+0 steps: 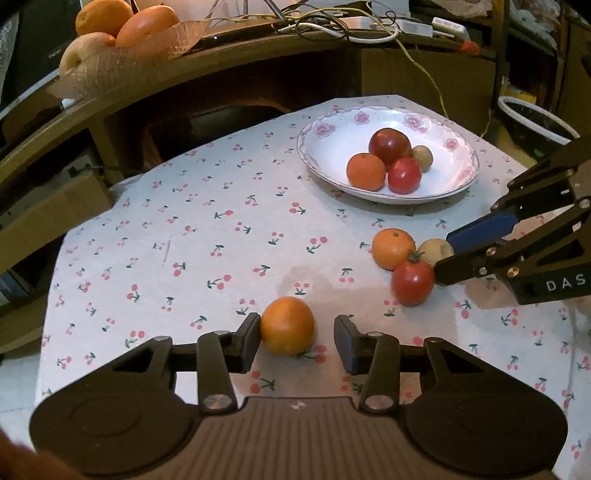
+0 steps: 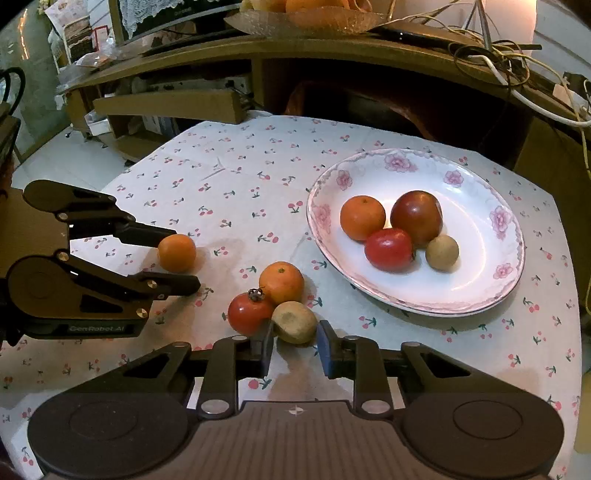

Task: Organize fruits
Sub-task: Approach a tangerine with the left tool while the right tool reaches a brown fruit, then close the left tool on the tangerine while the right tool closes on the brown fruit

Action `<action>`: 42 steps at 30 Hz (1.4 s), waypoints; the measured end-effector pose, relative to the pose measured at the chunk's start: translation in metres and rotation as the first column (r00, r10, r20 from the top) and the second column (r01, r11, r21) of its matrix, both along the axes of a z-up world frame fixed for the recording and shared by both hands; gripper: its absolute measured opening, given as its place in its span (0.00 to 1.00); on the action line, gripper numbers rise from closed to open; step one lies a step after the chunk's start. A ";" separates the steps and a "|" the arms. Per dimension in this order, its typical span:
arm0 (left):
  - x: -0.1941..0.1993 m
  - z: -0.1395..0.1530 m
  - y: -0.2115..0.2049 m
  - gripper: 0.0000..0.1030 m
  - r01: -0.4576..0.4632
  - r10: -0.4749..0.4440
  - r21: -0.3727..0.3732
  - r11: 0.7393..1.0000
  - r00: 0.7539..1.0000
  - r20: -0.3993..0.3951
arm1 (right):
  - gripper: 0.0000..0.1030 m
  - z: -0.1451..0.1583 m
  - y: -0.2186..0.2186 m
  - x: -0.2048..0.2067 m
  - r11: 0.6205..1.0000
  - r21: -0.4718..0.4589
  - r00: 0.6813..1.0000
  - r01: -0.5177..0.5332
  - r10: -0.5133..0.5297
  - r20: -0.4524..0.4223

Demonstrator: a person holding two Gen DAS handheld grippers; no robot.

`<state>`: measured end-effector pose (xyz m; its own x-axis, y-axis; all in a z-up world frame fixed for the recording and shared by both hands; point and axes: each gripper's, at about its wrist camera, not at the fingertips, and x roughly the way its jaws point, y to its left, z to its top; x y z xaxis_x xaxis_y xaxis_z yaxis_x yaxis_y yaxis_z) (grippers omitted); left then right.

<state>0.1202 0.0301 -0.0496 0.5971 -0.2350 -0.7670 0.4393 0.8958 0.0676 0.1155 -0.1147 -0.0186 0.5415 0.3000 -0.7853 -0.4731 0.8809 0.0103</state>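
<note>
On the cherry-print surface (image 2: 258,177), the left claw (image 1: 297,339) stands released around a lone orange (image 1: 287,325), one pad touching: firm, round, liable to roll, best pinched across its middle. Further right, the right claw (image 2: 295,345) is clenched on the small brownish fruit (image 2: 294,322) beside a tomato (image 2: 248,313). The flowered plate (image 2: 509,221) holds four fruits.

The basket of fruit (image 2: 325,14) on the shelf is cut off by the top edge in the right wrist view. The right gripper (image 1: 443,254) hides part of the brown fruit (image 1: 434,251) in the left wrist view, where its body runs off the right edge.
</note>
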 end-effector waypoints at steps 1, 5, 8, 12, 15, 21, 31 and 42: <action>0.000 0.000 -0.001 0.43 0.003 -0.003 -0.001 1.000 1.000 -0.004 | 0.24 0.000 0.000 0.000 1.000 0.000 1.000 0.000 0.000 -0.002; -0.005 0.006 -0.005 0.42 0.024 -0.024 -0.008 1.000 1.000 -0.006 | 0.24 0.001 -0.003 -0.001 1.000 0.002 1.000 -0.003 0.003 -0.016; -0.013 0.013 -0.005 0.42 0.033 -0.033 -0.008 0.999 0.999 -0.003 | 0.24 0.006 -0.006 -0.005 1.000 0.004 1.000 -0.003 0.004 -0.014; -0.022 0.015 -0.007 0.42 0.049 -0.049 -0.014 0.999 0.999 -0.014 | 0.24 0.010 -0.009 -0.013 1.000 0.001 1.000 -0.011 0.011 -0.014; -0.027 0.011 -0.012 0.42 0.070 -0.070 0.006 0.998 0.997 -0.021 | 0.24 0.006 -0.007 -0.019 0.999 -0.024 0.999 -0.032 0.031 -0.022; -0.025 0.005 -0.017 0.43 0.083 -0.082 0.031 0.996 0.996 -0.025 | 0.25 0.004 -0.006 -0.021 0.998 -0.037 0.999 -0.048 0.047 -0.018; -0.016 0.002 -0.017 0.49 0.070 -0.070 0.011 0.997 0.997 -0.020 | 0.27 0.001 -0.009 -0.018 0.998 -0.024 0.998 -0.051 0.050 -0.029; -0.013 0.008 -0.024 0.35 0.066 -0.065 0.023 0.998 0.998 -0.025 | 0.25 0.003 -0.005 -0.018 0.999 -0.038 0.999 -0.037 0.035 -0.035</action>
